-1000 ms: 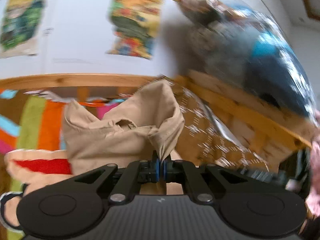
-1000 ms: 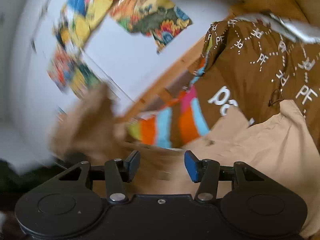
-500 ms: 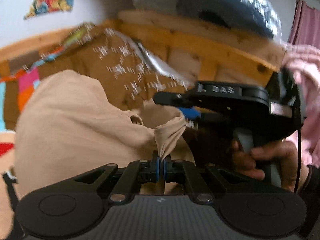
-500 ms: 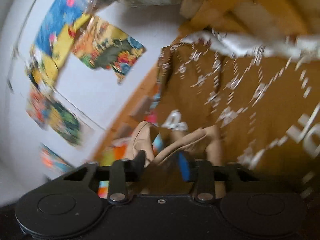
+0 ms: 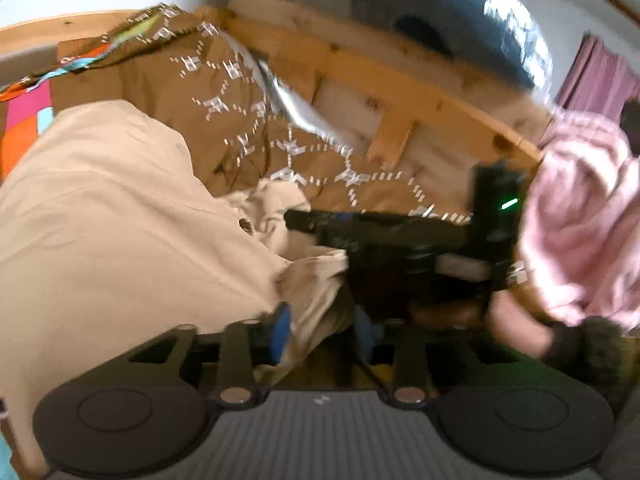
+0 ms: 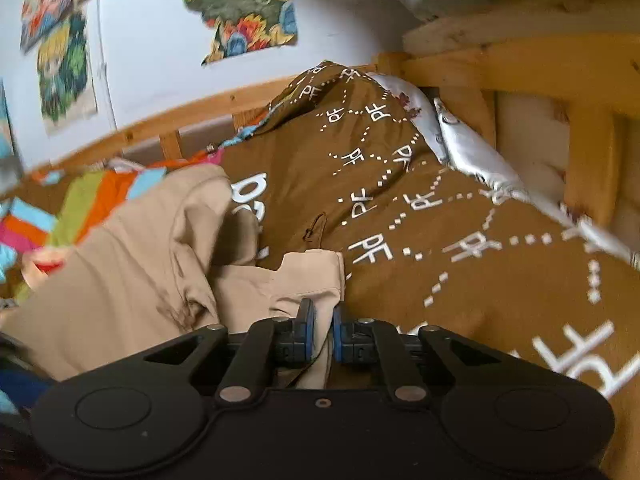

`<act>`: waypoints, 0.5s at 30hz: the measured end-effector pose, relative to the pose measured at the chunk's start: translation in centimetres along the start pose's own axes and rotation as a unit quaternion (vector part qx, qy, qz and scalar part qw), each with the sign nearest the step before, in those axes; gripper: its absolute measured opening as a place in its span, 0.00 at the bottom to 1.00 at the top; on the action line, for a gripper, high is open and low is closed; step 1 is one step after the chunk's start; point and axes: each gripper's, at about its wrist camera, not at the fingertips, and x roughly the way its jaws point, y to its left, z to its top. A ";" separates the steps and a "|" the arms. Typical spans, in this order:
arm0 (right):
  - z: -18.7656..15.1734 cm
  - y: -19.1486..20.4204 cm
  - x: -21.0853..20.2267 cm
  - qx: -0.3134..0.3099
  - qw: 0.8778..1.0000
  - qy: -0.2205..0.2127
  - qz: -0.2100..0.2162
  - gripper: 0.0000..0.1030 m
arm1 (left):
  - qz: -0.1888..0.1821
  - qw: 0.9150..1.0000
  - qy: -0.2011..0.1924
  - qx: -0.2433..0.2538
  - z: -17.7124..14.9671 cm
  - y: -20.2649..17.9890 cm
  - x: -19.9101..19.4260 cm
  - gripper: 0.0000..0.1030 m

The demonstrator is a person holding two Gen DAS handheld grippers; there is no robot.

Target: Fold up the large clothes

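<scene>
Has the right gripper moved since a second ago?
Yes. The right gripper has swung from facing the wall posters toward the brown bedspread, and its jaws have closed from wide open onto the tan garment.

- Your left gripper (image 5: pixel 322 330) sits low in the frame's centre, its blue pads spread apart.
- Your right gripper (image 6: pixel 323 332) sits lower centre, pads drawn nearly together, pinching beige cloth (image 6: pixel 296 280).
- Your hand (image 5: pixel 516 330) grips the right gripper's handle at the left view's lower right.
</scene>
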 end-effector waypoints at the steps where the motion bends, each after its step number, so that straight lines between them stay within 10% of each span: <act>1: 0.2 0.3 0.3 -0.013 1.000 0.002 -0.009 0.09 | -0.004 1.000 -0.011 -0.012 -0.2 0.3 -1.1 0.44; 10: 5.2 2.9 -2.9 -0.110 0.992 -0.030 -0.046 0.40 | 0.107 0.978 -0.088 -0.156 -0.7 7.4 -8.6 0.61; 15: 9.8 7.1 0.0 -0.161 0.986 -0.039 0.025 0.40 | 0.130 0.963 -0.052 -0.229 -2.5 11.5 -8.2 0.66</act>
